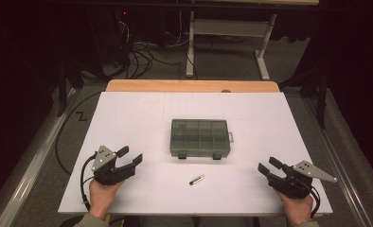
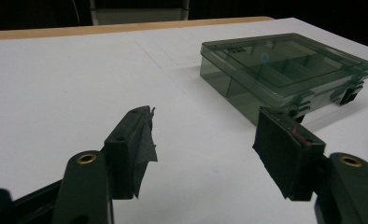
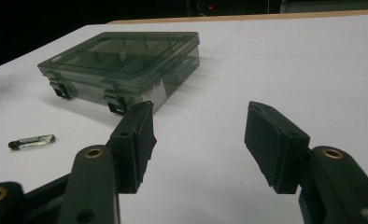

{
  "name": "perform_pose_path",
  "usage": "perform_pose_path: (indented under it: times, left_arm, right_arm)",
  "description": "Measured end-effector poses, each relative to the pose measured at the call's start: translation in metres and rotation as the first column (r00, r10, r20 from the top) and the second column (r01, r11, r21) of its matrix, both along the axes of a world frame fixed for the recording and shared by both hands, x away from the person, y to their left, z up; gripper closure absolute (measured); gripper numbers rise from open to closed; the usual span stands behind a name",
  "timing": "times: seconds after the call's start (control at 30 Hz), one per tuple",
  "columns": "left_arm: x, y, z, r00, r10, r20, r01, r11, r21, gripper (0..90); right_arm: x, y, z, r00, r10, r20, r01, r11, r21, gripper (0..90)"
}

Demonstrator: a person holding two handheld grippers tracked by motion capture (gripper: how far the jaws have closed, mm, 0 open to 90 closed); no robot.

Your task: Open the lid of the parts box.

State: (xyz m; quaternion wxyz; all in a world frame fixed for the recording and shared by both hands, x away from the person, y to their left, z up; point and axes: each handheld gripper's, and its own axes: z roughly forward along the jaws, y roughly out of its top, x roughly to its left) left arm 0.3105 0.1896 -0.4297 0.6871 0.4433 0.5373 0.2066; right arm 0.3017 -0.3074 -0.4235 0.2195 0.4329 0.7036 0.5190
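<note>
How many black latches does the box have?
2. Both sit on the near side of the box: one latch at its left corner, the other latch at its right.

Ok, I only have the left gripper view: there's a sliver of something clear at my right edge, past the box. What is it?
Observer: A small clear tube with one dark end, lying flat on the white table, apart from the box, on its latch side.
Operator: Which way does the dark end point?
Observer: Toward the left gripper; the clear end lies nearer the box.
Operator: And the right gripper?
Observer: The right gripper sits near the table's front right corner, jaws open, nothing between them.
</note>
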Motion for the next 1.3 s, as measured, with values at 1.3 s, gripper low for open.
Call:
perform_pose_path:
  times: [1.3]
  left_arm:
    - [0.008,-0.009,0.006,0.9996,0.0,0.027,0.0,0.9999,-0.011,38.2]
  right_arm:
    - [0.017,0.026,0.005,0.998,0.038,0.051,-0.037,0.999,-0.015,47.1]
